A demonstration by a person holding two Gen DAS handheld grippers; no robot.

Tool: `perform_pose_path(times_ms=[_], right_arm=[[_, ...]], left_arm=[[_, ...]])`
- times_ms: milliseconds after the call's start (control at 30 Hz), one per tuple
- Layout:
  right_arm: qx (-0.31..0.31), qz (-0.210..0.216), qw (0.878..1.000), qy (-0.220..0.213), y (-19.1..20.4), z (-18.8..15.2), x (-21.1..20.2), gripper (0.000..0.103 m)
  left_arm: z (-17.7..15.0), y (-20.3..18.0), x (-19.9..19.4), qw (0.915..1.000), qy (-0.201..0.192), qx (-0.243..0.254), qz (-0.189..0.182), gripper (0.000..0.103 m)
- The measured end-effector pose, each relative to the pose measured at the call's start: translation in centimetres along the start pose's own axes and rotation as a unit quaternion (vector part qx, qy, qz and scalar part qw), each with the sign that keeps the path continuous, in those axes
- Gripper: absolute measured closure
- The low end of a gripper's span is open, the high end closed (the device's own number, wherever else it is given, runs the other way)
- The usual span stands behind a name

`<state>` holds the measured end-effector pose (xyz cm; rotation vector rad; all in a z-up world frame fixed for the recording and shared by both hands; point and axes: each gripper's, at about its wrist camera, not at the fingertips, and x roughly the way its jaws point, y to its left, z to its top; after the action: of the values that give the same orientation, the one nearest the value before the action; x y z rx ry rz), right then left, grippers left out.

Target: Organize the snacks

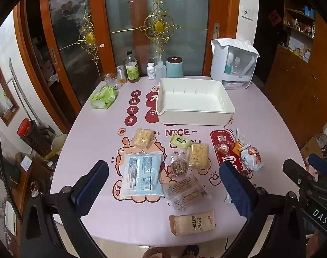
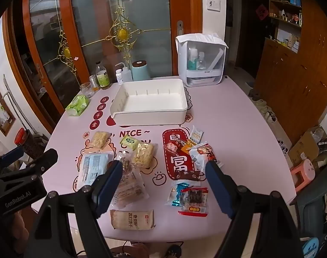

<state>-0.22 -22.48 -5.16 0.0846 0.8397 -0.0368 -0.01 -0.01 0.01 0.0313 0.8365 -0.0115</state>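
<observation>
Glossy white plastic bin [image 1: 195, 99], crinkly clear-film snack packets [image 1: 186, 191], smooth printed table cover [image 1: 260, 118], varnished wooden door frames [image 1: 96, 21]

So the white bin [image 1: 195, 103] sits empty and upright around 12 o'clock on the table. All the snacks lie flat, loose at 6 o'clock: blue-white pack [image 1: 140, 175], two yellow puffed squares [image 1: 142, 138], green candy [image 1: 180, 142], soda cracker bar [image 1: 192, 224], red-wrapped bits [image 2: 193, 202] toward 4.
</observation>
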Motion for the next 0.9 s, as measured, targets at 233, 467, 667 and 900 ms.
perform_pose_path(times_ms=[233, 467, 667, 900], right_arm=[[0.000, 0.004, 1.000, 0.002, 0.20, -0.03, 0.07, 0.023], [-0.004, 0.005, 1.000, 0.001, 0.86, -0.81, 0.23, 0.023], [-0.008, 0.009, 1.000, 0.007, 0.33, -0.17, 0.22, 0.023], [-0.012, 0.012, 1.000, 0.007, 0.42, -0.03, 0.31, 0.023]], left_arm=[[-0.01, 0.07, 0.03, 0.9999, -0.001, -0.007, -0.010, 0.001], [-0.18, 0.18, -0.37, 0.9998, -0.005, -0.004, -0.018, 0.001], [0.12, -0.21, -0.48, 0.9998, -0.005, 0.003, -0.018, 0.001], [0.43, -0.23, -0.81, 0.9998, -0.008, -0.001, -0.019, 0.001]])
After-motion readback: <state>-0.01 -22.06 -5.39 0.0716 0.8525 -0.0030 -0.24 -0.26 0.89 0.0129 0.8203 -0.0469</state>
